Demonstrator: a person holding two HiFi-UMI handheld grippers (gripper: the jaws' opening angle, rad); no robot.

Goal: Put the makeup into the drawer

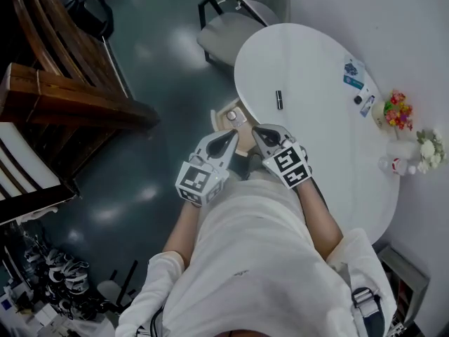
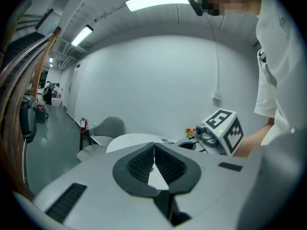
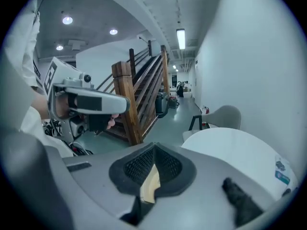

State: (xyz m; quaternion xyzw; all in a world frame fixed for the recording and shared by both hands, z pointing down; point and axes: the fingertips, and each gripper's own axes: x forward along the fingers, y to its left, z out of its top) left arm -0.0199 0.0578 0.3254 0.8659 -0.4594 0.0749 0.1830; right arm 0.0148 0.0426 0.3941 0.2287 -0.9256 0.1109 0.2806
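Both jaw pairs are pressed together with nothing between them: the left gripper (image 1: 227, 135) and right gripper (image 1: 260, 131) hover side by side above an open pale wooden drawer (image 1: 243, 140). A small dark makeup tube (image 1: 279, 99) lies on the white table (image 1: 309, 62), beyond the grippers.

left claw (image 1: 230, 136) | right claw (image 1: 261, 132) side by side | makeup (image 1: 279, 99) on table (image 1: 316, 55)
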